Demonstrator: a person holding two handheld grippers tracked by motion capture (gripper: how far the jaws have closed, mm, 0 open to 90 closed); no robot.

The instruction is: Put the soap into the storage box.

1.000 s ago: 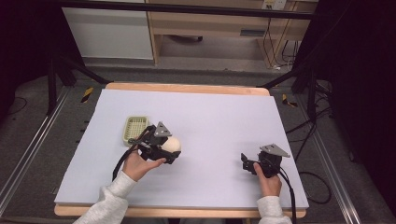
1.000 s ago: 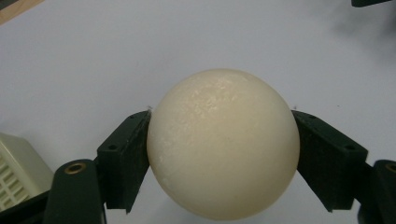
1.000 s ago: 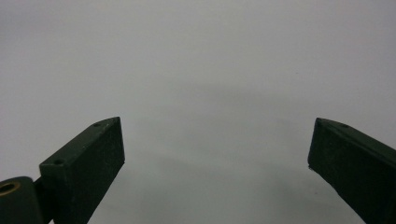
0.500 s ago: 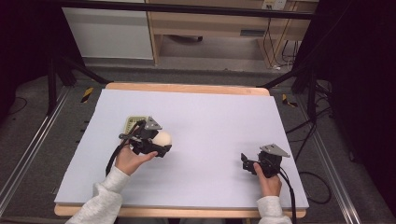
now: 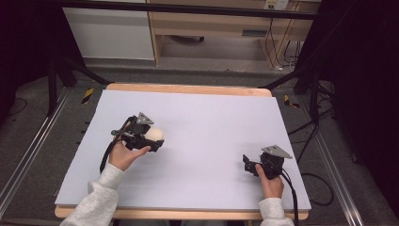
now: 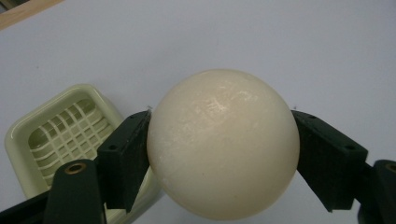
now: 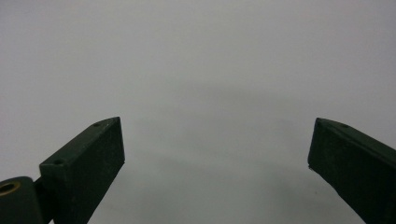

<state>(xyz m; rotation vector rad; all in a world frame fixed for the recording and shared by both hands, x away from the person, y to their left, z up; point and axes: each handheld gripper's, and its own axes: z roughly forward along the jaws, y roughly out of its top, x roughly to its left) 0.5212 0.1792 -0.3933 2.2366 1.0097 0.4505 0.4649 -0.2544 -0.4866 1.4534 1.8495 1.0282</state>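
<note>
Pale lilac matte table [image 5: 207,141], wooden edge, dark floor around. Left gripper [image 6: 223,154] clamps smooth cream ball [image 6: 223,142], glossy, round, both black pads pressed on its sides, ball lifted over table's left part [image 5: 154,135]. Just behind and below ball: pale green square tray [image 6: 44,126] with lattice grid, rounded corners. Right gripper [image 7: 217,154] jaws spread wide, nothing between, above bare surface, near right front edge [image 5: 246,162].
</note>
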